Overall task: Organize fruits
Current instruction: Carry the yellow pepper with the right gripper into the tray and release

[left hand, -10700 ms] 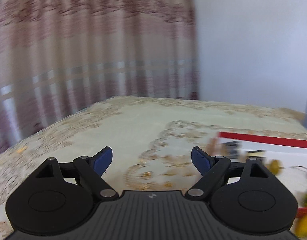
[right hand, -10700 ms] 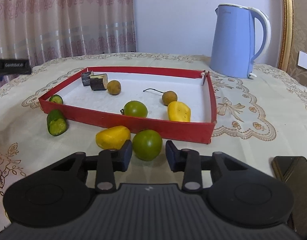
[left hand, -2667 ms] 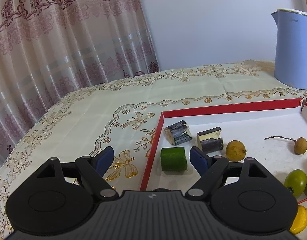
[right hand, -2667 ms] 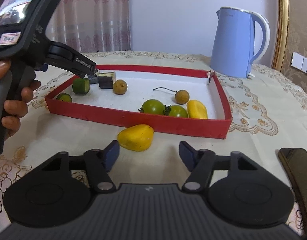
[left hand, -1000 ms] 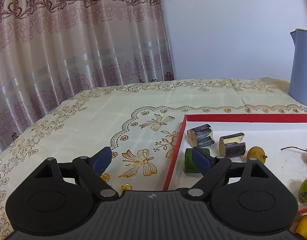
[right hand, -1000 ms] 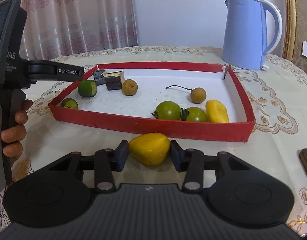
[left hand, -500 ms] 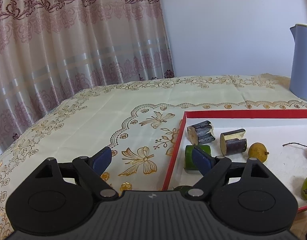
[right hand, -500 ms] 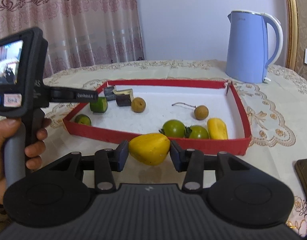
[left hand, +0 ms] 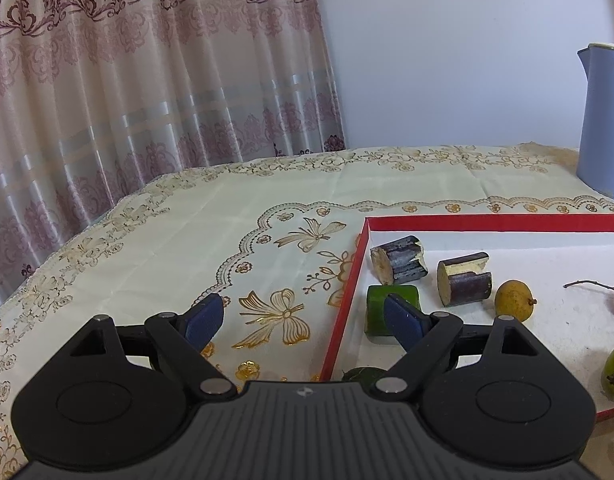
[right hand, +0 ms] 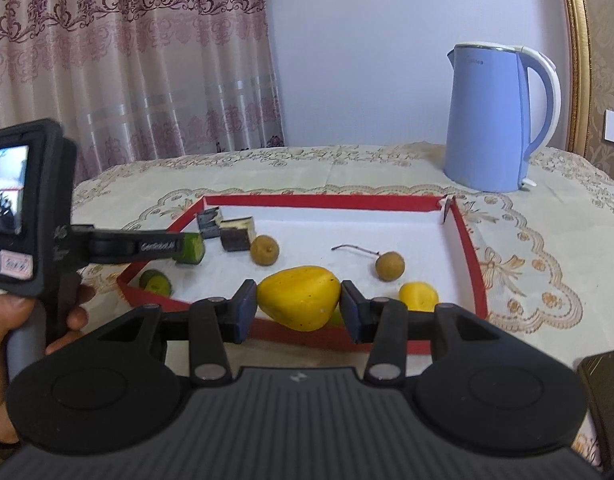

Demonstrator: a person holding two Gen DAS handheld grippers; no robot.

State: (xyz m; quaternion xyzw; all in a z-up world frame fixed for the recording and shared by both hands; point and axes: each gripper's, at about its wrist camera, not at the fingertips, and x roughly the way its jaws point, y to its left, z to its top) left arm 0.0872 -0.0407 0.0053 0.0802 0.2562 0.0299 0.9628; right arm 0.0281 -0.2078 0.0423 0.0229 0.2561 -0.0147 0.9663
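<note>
I see a bright yellow fruit [right hand: 301, 298] between the right tongs [right hand: 295, 311], whose pads are dark blue on black arms. The left tongs [left hand: 303, 318] show the same blue pads. The tray [right hand: 473, 256] has red walls and a white floor. In it lie a green cucumber piece [left hand: 391, 306], two dark purple cane chunks [left hand: 399, 265] with pale cut ends, and a tan round fruit [left hand: 514, 301]. The tabletop [left hand: 235, 232] cloth is cream with gold bows and flowers. The kettle [right hand: 489, 120] is pale blue with white trim; the curtain [right hand: 127, 60] is pink with maroon scrollwork.
</note>
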